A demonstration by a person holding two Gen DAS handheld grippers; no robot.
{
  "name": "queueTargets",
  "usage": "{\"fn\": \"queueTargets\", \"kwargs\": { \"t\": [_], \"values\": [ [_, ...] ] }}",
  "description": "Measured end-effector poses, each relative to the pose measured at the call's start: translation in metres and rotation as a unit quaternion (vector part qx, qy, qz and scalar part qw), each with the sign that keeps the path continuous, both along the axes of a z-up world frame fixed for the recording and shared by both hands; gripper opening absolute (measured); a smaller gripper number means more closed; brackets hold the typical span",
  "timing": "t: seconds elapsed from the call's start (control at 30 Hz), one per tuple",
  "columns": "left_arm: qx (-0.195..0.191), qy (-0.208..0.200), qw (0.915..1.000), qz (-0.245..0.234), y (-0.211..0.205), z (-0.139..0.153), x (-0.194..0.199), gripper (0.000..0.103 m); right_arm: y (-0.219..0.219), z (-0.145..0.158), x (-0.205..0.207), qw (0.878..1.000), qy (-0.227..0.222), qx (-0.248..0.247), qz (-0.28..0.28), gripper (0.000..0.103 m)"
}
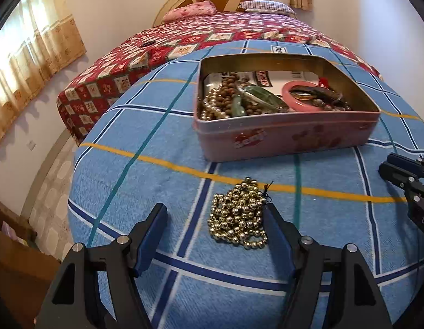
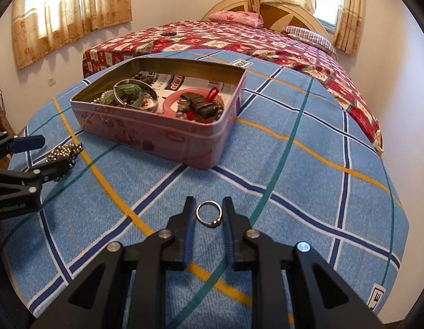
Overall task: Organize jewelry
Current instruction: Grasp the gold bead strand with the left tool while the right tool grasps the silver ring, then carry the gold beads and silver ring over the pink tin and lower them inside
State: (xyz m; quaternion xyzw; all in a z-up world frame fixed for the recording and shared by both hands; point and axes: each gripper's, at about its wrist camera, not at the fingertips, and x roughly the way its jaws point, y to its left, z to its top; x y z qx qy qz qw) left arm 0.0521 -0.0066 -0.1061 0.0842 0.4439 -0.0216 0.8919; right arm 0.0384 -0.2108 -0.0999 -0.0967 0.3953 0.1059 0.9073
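A heap of gold beads (image 1: 238,216) lies on the blue checked blanket (image 1: 157,181). My left gripper (image 1: 214,216) stands open around it, and the beads rest against the right finger (image 1: 275,227) without being pinched. Behind it sits a pink tin (image 1: 288,134) holding bead strings, green bangles and a pink bangle. In the right wrist view my right gripper (image 2: 208,201) is shut on a small silver ring (image 2: 209,214), just above the blanket (image 2: 294,192). The pink tin (image 2: 162,139) stands ahead on the left, with the left gripper (image 2: 57,152) and gold beads (image 2: 65,148) at the far left.
The blanket covers a round-looking surface in front of a bed with a red patterned quilt (image 1: 184,38) and pillows. Curtains (image 2: 69,8) hang on the walls. The right gripper (image 1: 403,175) shows at the right edge of the left wrist view. A brown cabinet (image 1: 17,260) is lower left.
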Motion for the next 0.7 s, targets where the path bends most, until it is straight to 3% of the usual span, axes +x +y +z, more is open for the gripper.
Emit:
{"fn": "queueTargets", "kwargs": {
  "t": [0.13, 0.17, 0.2, 0.3, 0.43, 0.7],
  "values": [
    [-0.011, -0.002, 0.9999, -0.002, 0.005, -0.002, 0.000, 0.072, 0.002, 0.000, -0.001, 1.000, -0.002, -0.004, 0.001, 0.022],
    [-0.013, -0.003, 0.9999, -0.005, 0.005, -0.001, 0.001, 0.062, 0.002, 0.000, -0.001, 1.000, -0.003, -0.004, 0.001, 0.022],
    [-0.020, -0.003, 0.9997, -0.013, 0.003, -0.001, 0.001, 0.042, 0.002, 0.000, -0.002, 1.000, -0.004, -0.005, 0.002, 0.022],
    [-0.028, 0.001, 0.9991, -0.033, -0.001, 0.000, 0.000, 0.015, 0.002, 0.001, -0.003, 1.000, -0.008, -0.005, 0.003, 0.022],
    [-0.032, -0.002, 0.9987, -0.038, -0.001, 0.003, -0.003, 0.009, 0.001, 0.002, -0.005, 1.000, -0.015, -0.001, 0.006, 0.022],
    [-0.040, -0.025, 0.9981, -0.040, 0.005, 0.020, -0.006, 0.009, 0.000, 0.007, -0.009, 0.999, -0.029, 0.010, 0.011, 0.022]
  ]
}}
